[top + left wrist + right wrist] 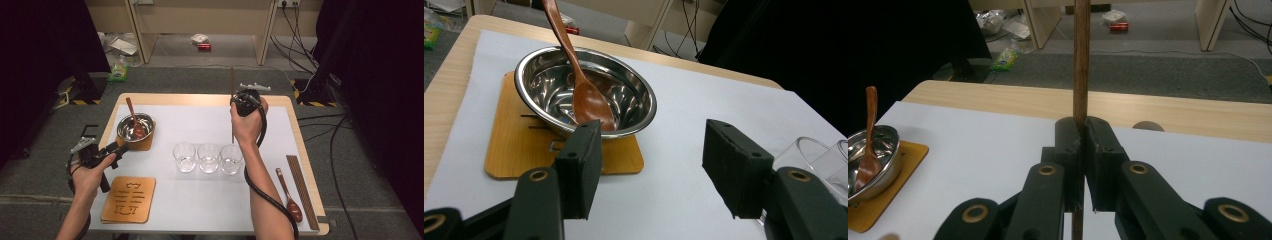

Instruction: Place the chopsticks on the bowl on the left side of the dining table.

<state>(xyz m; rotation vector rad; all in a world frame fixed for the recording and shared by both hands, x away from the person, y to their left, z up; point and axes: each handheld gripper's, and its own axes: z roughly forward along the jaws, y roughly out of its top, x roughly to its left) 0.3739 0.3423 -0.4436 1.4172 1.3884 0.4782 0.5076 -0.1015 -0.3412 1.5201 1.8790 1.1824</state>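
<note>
Right hand-held gripper (pixel 1082 150) pinching slim wooden chopstick (pixel 1080 55), round steel bowl (pixel 586 92)

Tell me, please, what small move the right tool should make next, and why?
Probably carry the chopstick toward the bowl and lay it down there. The right tool is clamped on it, holding it upright above the table, while the left tool waits open near the bowl.

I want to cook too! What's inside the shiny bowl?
A brown wooden spoon rests in the steel bowl, its handle leaning out over the rim. The spoon's head covers part of the bottom; nothing else shows inside.
</note>
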